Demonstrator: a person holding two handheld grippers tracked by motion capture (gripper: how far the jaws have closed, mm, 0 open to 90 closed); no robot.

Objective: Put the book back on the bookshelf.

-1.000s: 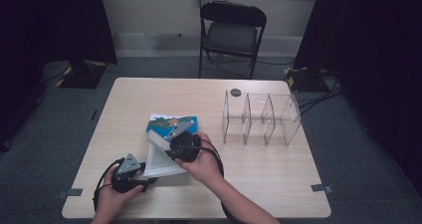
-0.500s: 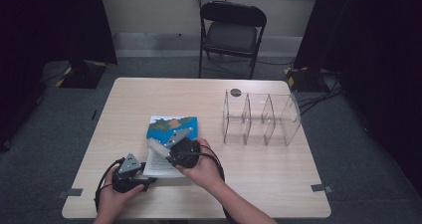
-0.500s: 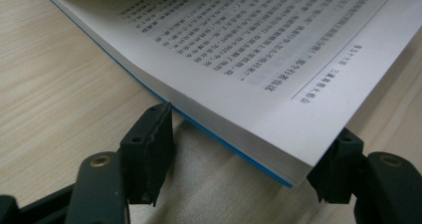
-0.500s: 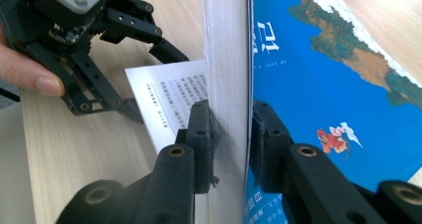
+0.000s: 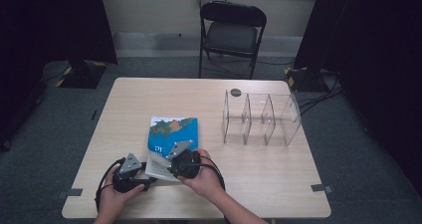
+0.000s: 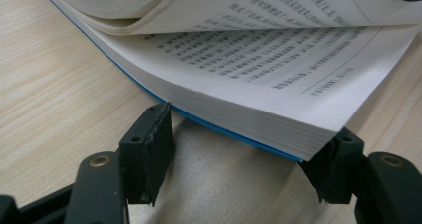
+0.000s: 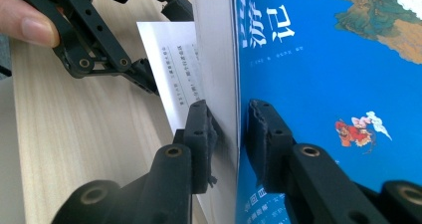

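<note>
Book (image 5: 174, 132) lies on my table (image 5: 278, 184). Right gripper (image 7: 229, 122) clamps its cover and top pages; left gripper (image 6: 244, 149) is clamped across the lower page block

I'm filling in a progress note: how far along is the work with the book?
Done: the book lies on the table, apart from the clear organizer, whose compartments look empty. In hand: the right gripper is shut on the blue cover plus a few pages, slightly raised; the left gripper brackets the lower pages' corner. Left: probably closing the book, perhaps then standing it in the organizer.
</note>
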